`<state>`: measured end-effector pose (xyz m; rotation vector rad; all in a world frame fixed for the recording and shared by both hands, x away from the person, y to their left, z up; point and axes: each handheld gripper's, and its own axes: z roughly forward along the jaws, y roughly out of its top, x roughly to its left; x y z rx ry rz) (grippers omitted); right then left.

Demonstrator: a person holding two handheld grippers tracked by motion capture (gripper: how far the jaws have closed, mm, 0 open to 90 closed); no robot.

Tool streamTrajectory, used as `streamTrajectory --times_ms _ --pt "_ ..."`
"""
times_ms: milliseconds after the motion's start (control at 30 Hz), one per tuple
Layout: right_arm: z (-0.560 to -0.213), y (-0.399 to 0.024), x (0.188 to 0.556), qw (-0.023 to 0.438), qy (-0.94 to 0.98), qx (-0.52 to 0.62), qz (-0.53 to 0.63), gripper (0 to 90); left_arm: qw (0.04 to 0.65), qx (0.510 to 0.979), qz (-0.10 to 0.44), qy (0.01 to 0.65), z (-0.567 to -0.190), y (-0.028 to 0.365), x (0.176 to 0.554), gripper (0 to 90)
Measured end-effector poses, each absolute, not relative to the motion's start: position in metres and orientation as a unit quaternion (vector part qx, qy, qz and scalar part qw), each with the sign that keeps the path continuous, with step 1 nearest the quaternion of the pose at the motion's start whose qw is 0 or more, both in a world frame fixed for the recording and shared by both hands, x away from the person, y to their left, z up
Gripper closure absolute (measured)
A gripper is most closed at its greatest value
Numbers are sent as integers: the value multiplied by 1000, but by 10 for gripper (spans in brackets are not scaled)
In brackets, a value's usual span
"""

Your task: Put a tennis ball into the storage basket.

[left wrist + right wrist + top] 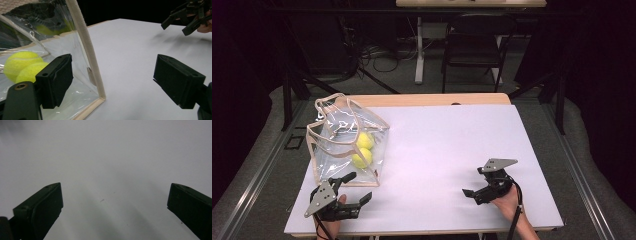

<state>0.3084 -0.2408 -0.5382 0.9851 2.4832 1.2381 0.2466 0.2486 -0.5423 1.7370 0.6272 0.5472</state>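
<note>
**Both tools released, left one at the bag's corner**

My left tool sits low at the near left of the tabletop, jaws spread wide and holding nothing; in the left gripper view one jaw lies against the clear plastic bag and the other hangs over bare tabletop, the bag's beige-trimmed corner between them. My right tool rests near the right front edge, tilted inward, jaws also apart and gripping nothing. The bag stands at the left side with two tennis balls inside, well apart from the right tool. Glare on the plastic blurs the bag's far wall, and both forearms are cut off at the bottom edge.
</note>
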Motion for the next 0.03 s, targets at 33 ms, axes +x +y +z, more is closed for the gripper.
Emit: streamTrajectory --times_ms 33 --pt "-538 -242 308 98 838 334 420 0 570 741 233 269 -542 249 247 156"
